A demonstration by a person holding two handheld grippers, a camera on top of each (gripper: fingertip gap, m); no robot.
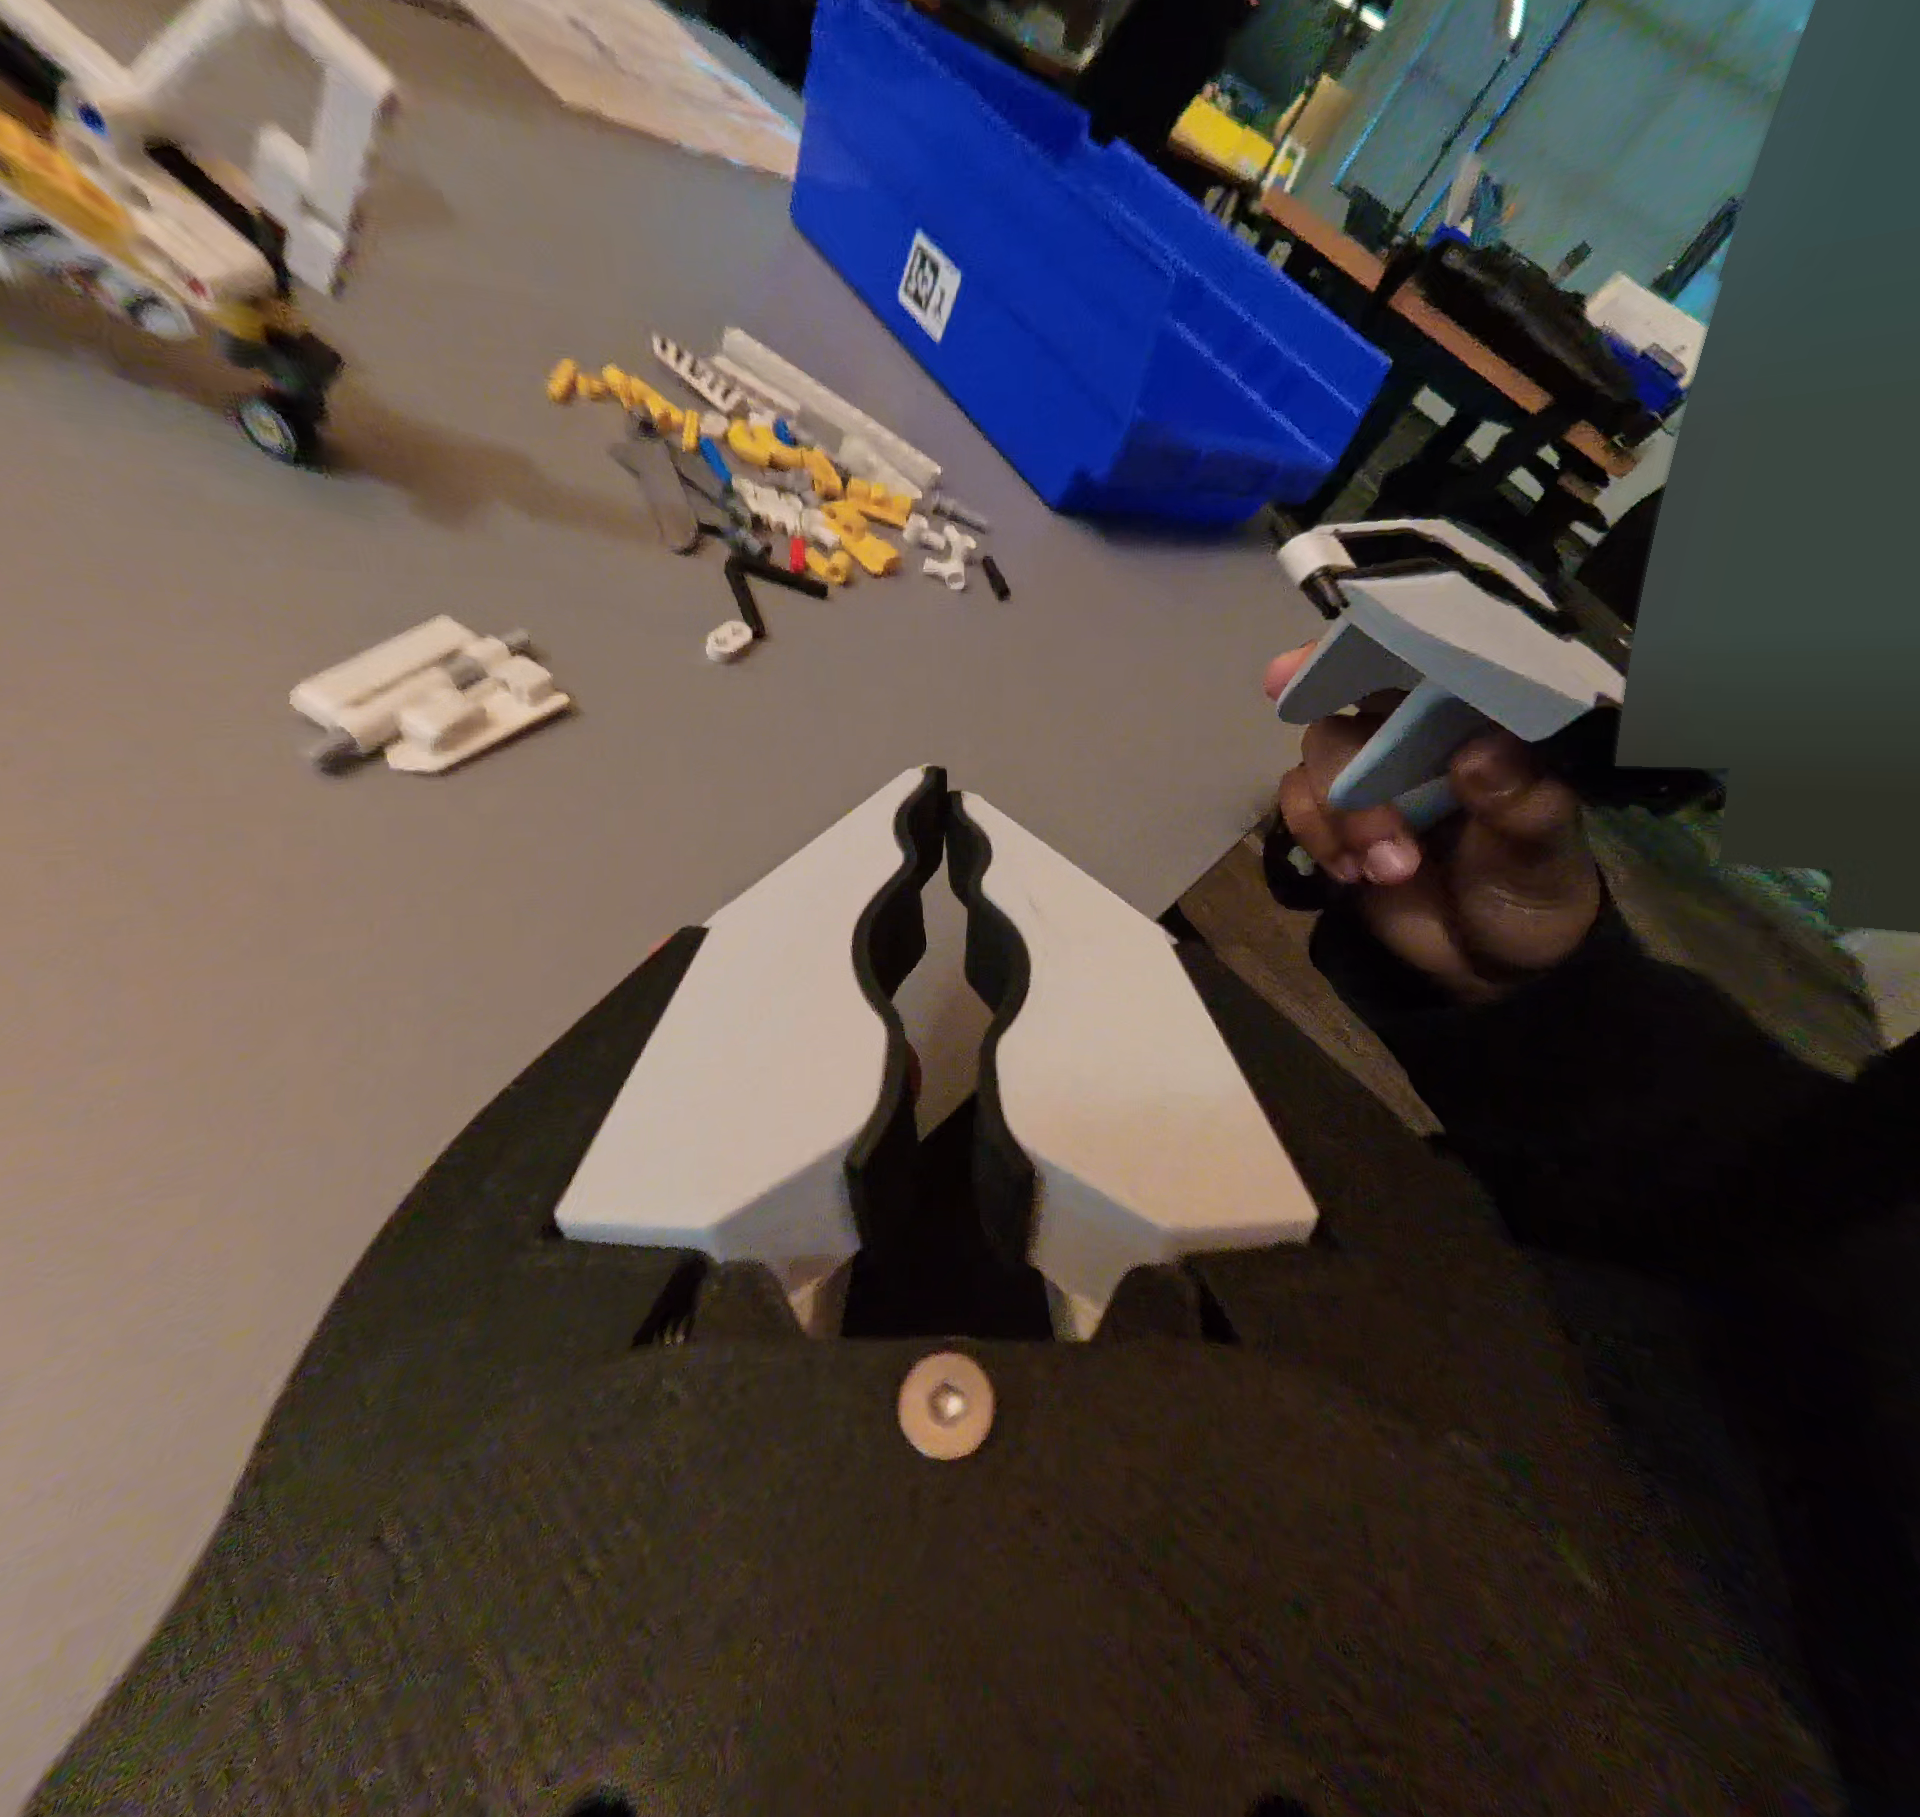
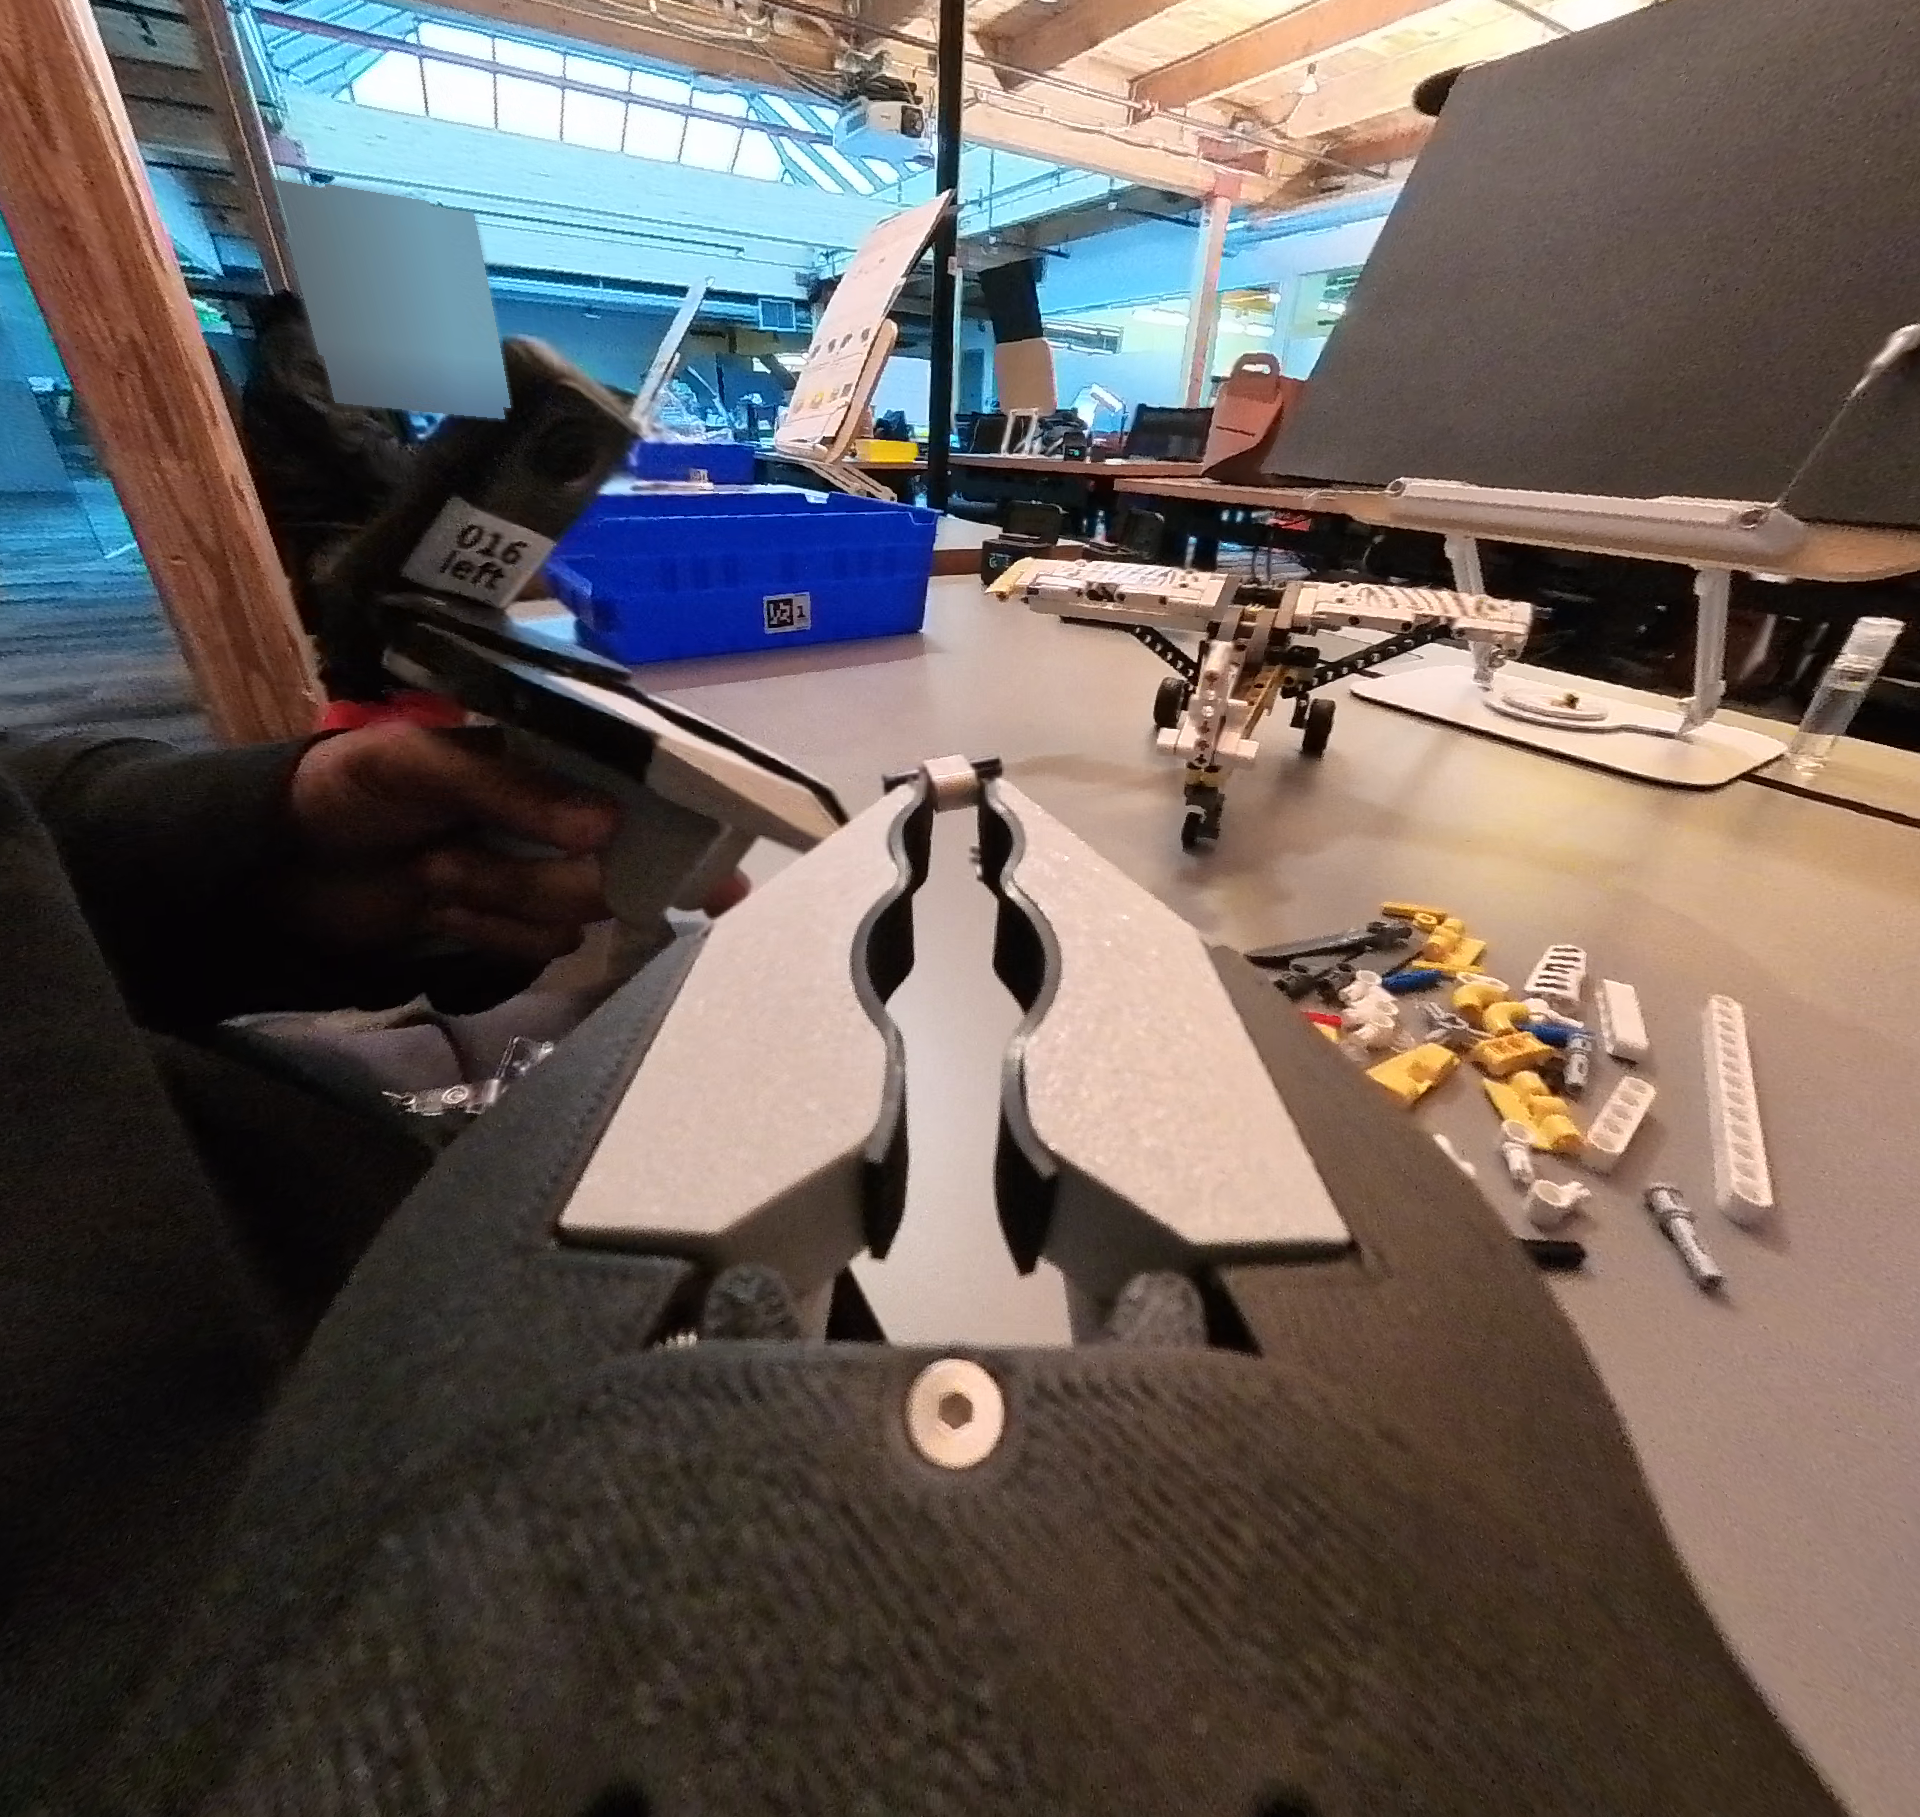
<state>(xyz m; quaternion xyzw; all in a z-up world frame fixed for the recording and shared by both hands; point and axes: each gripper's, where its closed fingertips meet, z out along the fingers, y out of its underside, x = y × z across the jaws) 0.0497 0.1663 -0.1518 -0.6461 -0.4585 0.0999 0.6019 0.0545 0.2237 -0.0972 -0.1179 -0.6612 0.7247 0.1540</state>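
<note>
My left gripper is shut, with its black pads meeting at the tips and nothing between them. It hovers over the grey table near the front edge, and also shows in the right wrist view. My right gripper is shut on a small grey connector piece with a black pin through it, held above the table. In the left wrist view a hand holds the right gripper at the right. A pile of loose yellow, white and black building pieces lies ahead. A white sub-assembly lies to its left.
A white and yellow model plane on wheels stands farther back. A blue bin sits behind the pile. A dark board on a white stand and a clear bottle are at the right. A wooden post is at the left. The left gripper's tips are roughly 8 cm from the right gripper's.
</note>
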